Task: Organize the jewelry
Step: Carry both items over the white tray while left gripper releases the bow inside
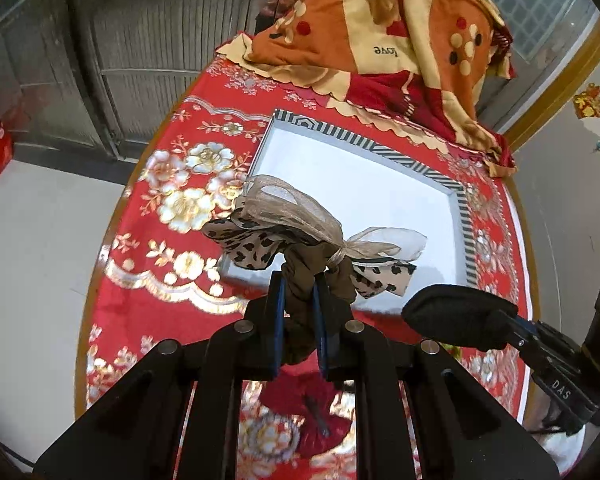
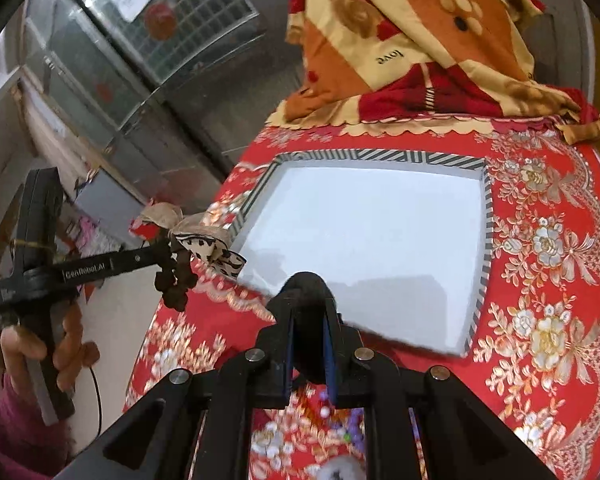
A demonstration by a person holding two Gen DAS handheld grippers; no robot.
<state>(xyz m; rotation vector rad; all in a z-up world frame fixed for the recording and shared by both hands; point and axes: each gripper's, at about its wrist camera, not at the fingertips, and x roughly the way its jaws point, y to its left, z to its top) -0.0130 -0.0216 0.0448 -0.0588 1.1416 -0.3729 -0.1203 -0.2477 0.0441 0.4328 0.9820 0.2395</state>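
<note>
Grippers in both hands hang above a round table (image 1: 140, 280) draped in a red floral cloth. Left gripper (image 1: 299, 280) pinches a brown scrunchie (image 1: 300, 276) that has a leopard-print and sheer bow, holding it in the air over the near left corner of a shallow white tray (image 1: 364, 184) with a striped rim. Right gripper (image 2: 309, 304) is pressed onto a black fuzzy scrunchie (image 2: 306, 288), lifted above the tray's near edge. A folded orange and cream blanket (image 1: 380, 32) lies at the table's far side, beyond the tray.
</note>
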